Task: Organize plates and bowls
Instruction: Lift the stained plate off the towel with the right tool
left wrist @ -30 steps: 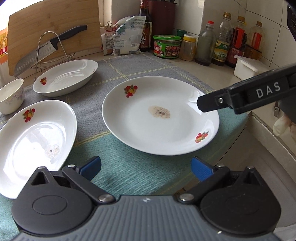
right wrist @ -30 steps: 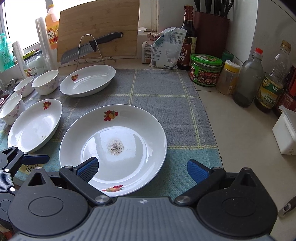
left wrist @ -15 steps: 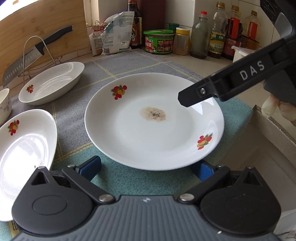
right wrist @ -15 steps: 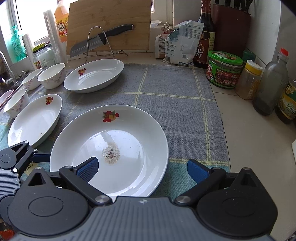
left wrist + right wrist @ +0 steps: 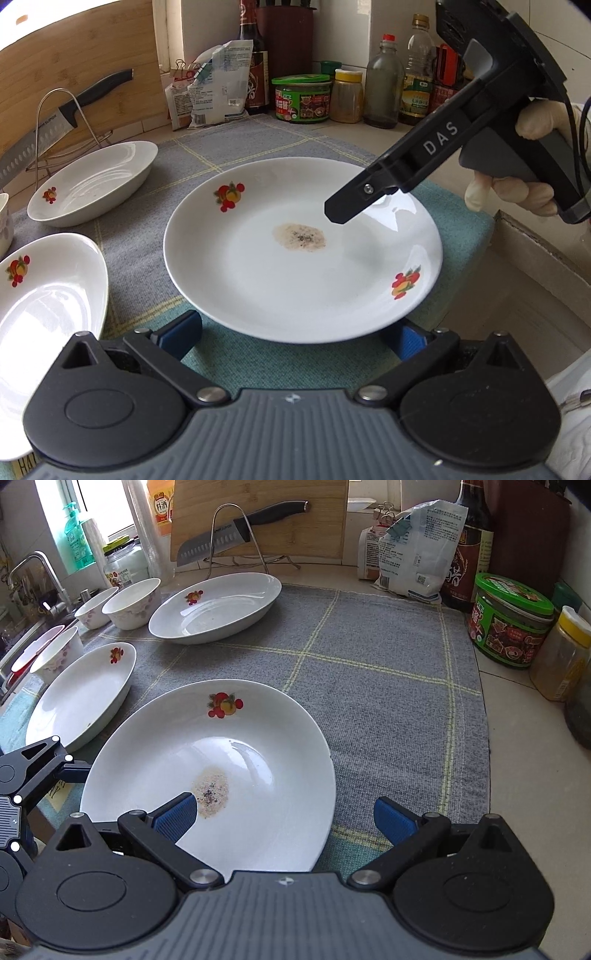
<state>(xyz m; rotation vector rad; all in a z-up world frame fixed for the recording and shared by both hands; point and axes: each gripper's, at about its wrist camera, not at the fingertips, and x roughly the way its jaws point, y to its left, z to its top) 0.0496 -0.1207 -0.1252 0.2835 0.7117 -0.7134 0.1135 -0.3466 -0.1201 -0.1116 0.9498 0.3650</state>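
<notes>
Between your left fingers (image 5: 291,332), spread wide, sits the near rim of the big round plate (image 5: 295,266) on the grey cloth (image 5: 388,686). Your right fingers (image 5: 284,818) are spread too, one over the plate, one past its edge. Left of them lie two oval dishes (image 5: 81,698) and small bowls (image 5: 133,603). Jars (image 5: 511,624) stand to the right on the worktop (image 5: 528,757).

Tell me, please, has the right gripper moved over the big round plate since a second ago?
Yes. The right gripper has come further in over the round plate, toward its brown stain.
</notes>
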